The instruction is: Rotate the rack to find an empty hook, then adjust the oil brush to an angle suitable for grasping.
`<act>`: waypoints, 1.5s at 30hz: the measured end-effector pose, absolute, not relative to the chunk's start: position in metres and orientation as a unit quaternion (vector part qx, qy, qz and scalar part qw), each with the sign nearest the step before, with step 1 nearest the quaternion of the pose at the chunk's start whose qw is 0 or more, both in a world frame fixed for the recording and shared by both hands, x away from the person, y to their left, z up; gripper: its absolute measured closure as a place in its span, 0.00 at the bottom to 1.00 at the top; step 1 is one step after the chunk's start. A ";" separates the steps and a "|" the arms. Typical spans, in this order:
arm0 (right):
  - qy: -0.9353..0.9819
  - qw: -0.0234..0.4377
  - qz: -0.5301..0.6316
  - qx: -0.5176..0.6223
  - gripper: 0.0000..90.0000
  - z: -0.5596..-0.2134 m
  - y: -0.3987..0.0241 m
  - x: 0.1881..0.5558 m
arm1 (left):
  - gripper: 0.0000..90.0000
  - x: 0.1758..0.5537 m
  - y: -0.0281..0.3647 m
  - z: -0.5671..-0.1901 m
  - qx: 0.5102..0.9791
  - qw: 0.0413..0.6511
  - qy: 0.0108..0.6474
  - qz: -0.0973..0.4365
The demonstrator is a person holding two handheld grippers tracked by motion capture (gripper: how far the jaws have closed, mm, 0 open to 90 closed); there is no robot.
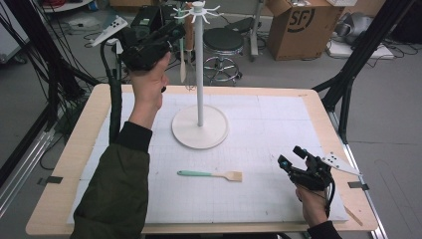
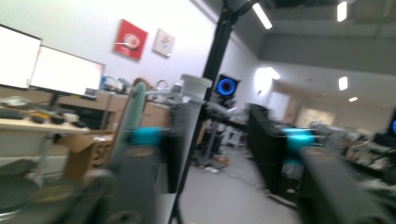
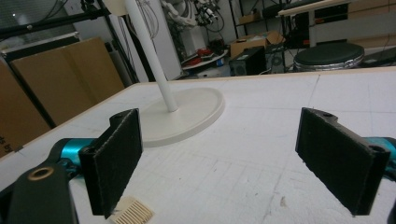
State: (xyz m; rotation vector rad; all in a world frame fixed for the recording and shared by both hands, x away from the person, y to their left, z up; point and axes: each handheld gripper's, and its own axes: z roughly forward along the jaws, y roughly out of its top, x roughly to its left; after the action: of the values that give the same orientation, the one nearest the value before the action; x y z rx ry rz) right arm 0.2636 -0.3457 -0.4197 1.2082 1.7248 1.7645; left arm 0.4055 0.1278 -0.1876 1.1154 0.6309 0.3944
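Hovering left claw (image 1: 171, 32) raised at top of white rack (image 1: 199, 74), jaws apart, gripping nothing, beside hung green-handled utensil (image 1: 182, 59); right claw (image 1: 293, 159) wide open, empty, low over counter (image 1: 278, 124); spatula (image 1: 211, 175) lies flat on counter before rack base

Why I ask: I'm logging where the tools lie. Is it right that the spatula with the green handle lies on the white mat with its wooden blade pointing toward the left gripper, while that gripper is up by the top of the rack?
Not quite. The spatula lies on the mat, but its blade points toward the right gripper. The high view shows this. The left gripper is indeed up by the rack top.
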 end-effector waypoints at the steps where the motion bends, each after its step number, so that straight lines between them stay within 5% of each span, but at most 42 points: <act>1: 0.615 0.195 0.630 0.432 0.15 -0.420 -0.345 0.263 | 0.50 0.404 0.128 -0.188 0.520 0.783 0.289 0.181; 3: 0.616 0.196 0.630 0.430 0.15 -0.419 -0.345 0.263 | 0.41 0.401 0.130 -0.189 0.525 0.784 0.278 0.179; 13: 0.616 0.203 0.628 0.430 0.15 -0.420 -0.344 0.262 | 0.33 0.378 0.143 -0.206 0.534 0.778 0.272 0.187; 32: 0.632 0.208 0.618 0.419 0.15 -0.421 -0.331 0.261 | 0.33 0.338 0.154 -0.305 0.549 0.765 0.292 0.168; 45: 0.639 0.206 0.615 0.413 0.16 -0.421 -0.326 0.259 | 0.33 0.319 0.162 -0.336 0.553 0.758 0.303 0.167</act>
State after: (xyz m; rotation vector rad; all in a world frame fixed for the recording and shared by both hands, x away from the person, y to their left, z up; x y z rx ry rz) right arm 0.2591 -0.3262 -0.4206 1.1503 1.7816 1.7136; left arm 0.3193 0.1616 -0.3356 1.2038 0.6612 0.3648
